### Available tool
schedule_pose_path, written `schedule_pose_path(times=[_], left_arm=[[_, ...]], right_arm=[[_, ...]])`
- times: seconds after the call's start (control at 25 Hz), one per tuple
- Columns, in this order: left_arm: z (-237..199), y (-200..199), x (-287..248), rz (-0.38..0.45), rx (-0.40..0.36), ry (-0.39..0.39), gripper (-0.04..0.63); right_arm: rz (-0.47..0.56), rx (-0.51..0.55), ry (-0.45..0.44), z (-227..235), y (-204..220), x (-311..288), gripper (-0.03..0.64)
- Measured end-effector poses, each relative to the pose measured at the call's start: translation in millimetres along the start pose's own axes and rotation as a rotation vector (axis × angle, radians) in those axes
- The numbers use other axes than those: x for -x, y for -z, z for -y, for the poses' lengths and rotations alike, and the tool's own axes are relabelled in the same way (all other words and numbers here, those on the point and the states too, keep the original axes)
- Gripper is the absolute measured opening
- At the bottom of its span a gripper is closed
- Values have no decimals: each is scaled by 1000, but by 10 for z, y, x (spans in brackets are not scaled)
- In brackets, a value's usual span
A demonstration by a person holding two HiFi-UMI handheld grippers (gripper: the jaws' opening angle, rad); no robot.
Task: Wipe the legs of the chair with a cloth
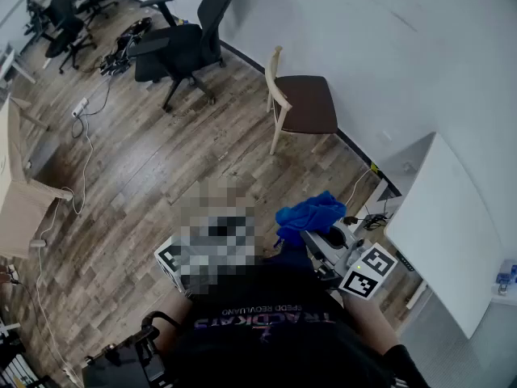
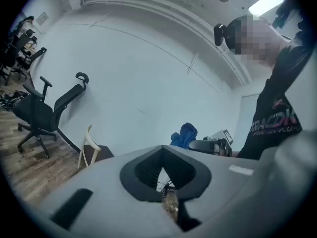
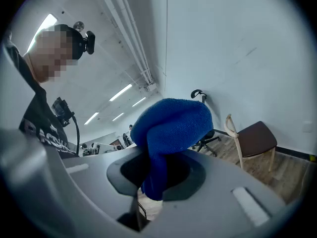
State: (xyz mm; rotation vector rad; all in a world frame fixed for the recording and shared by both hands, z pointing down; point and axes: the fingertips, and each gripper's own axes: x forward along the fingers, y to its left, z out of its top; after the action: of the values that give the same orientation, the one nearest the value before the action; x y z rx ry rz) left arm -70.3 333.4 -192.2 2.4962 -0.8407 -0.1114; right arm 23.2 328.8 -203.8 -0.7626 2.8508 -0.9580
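A wooden chair (image 1: 299, 103) with a brown seat and pale legs stands by the white wall, a few steps ahead of me; it also shows small in the left gripper view (image 2: 91, 150) and the right gripper view (image 3: 252, 140). My right gripper (image 1: 323, 245) (image 3: 161, 165) is held close to my body, shut on a bunched blue cloth (image 1: 311, 215) (image 3: 171, 128) that sticks up out of the jaws. The left gripper (image 1: 170, 259) (image 2: 162, 155) is at my left side, partly hidden, its ridged dark pads meeting with nothing held. It sees the cloth (image 2: 184, 135) across from it.
A black office chair (image 1: 182, 47) (image 2: 42, 110) stands further along the wall. A white table (image 1: 452, 225) is at my right, a pale wooden table (image 1: 16, 192) at my left. A power strip and cables (image 1: 81, 107) lie on the wood floor.
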Motion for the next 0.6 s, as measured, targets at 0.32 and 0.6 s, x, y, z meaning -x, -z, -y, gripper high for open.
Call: schedule_pose_path(times=[0.32,0.6], left_arm=[[-23,24,-29,-5,0,2,-3],[-30,54,-45,-12,12,0,-3]], right_arm=[[1,1,0,30,7,-9,64],[4,-14,-17,27,15,-5,64]])
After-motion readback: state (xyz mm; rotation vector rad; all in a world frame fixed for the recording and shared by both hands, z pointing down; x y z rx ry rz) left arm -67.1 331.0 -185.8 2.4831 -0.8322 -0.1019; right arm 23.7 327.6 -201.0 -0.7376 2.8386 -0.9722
